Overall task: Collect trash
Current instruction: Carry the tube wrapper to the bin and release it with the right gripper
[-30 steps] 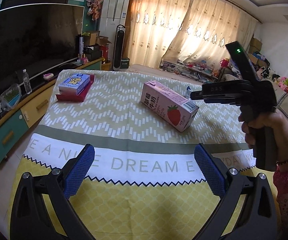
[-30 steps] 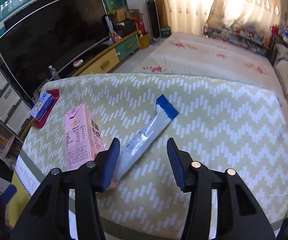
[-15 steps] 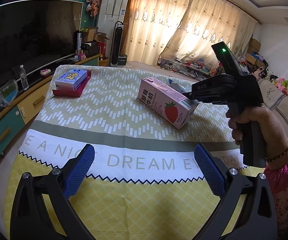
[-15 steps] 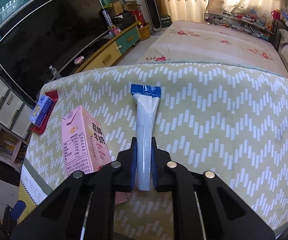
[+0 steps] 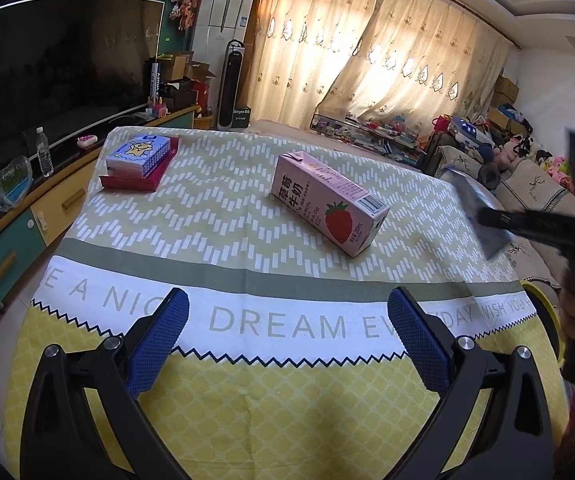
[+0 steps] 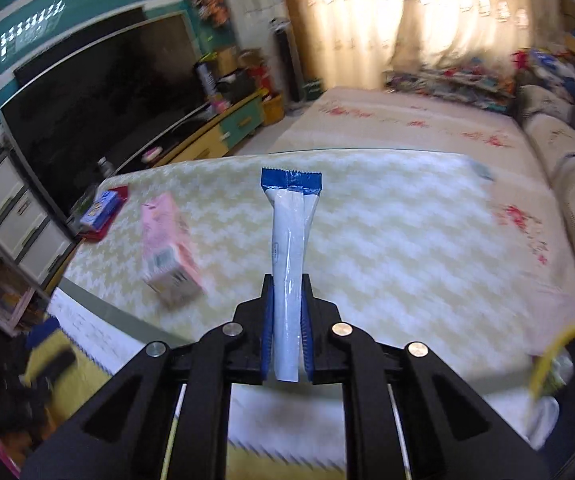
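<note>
My right gripper (image 6: 286,332) is shut on a long white wrapper with a blue end (image 6: 289,240) and holds it lifted above the table. It shows blurred in the left wrist view (image 5: 479,216) at the right edge. A pink strawberry milk carton (image 5: 327,208) lies on its side on the tablecloth; it also shows in the right wrist view (image 6: 169,248). My left gripper (image 5: 285,340) is open and empty, low over the near part of the table, well short of the carton.
A blue box on a red tray (image 5: 139,160) sits at the table's far left corner. A yellow-rimmed bin (image 6: 563,364) stands by the table's right side. A TV cabinet (image 5: 15,240) runs along the left. A sofa (image 5: 535,192) is to the right.
My right gripper closed on the wrapper, lifted it off the table and swung right and back, away from the carton. My left gripper stayed open.
</note>
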The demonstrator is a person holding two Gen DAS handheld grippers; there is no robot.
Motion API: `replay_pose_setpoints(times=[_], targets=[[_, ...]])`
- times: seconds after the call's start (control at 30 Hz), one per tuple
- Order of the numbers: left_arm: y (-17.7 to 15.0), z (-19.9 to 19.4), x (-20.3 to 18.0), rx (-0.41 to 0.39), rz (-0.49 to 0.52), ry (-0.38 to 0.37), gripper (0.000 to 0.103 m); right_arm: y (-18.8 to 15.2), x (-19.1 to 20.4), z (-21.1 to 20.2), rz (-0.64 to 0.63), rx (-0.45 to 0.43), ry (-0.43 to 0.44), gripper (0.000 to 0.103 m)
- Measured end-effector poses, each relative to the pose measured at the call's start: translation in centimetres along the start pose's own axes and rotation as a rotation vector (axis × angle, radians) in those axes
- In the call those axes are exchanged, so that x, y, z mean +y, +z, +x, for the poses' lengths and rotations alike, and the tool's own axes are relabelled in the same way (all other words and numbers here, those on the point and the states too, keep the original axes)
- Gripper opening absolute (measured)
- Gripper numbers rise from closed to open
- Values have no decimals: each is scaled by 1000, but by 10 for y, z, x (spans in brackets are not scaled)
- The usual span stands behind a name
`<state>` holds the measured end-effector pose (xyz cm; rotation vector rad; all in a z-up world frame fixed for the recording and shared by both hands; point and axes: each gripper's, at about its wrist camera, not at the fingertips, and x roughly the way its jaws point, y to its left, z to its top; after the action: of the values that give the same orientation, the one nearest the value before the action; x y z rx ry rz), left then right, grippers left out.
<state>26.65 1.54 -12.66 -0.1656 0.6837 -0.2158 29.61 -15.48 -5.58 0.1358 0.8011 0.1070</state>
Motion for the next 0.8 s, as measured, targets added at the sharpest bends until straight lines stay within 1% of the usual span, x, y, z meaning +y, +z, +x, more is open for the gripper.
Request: replay_pose_setpoints(times=[0.03, 0.07, 0.17, 0.27, 0.37, 0.5, 0.53, 0.57, 0.63, 0.7, 0.8], targets=[[0, 0, 0, 0, 0, -1, 98, -6, -7, -9, 8, -17, -28, 12], [0, 0, 0, 0, 1, -1, 98, -16, -21, -24, 22, -46, -78, 12], [0, -1, -2, -2, 5, -1, 98, -44, -63, -55, 83, -83, -233, 12], [0, -2, -4, -3, 10, 0, 98, -72, -110, -78, 171, -94, -357, 13], [0, -1, -5, -3, 15, 2, 98, -97, -153, -87, 251, -71, -459, 15], [0, 1, -5, 9, 10, 4, 98, -117, -192, -87, 325, -49, -532, 18], [0, 1, -4, 11, 9, 4, 98, -121, -199, -85, 337, -44, -549, 26], [0, 2, -4, 13, 8, 2, 98, -124, -206, -84, 347, -39, -578, 39], [0, 4, -4, 21, 6, 2, 98, -129, -212, -83, 357, -42, -628, 52], [0, 6, -5, 31, 6, -1, 98, -133, -212, -82, 374, -59, -633, 54], [0, 10, -8, 46, 11, -12, 98, -135, -209, -83, 372, -76, -599, 57]])
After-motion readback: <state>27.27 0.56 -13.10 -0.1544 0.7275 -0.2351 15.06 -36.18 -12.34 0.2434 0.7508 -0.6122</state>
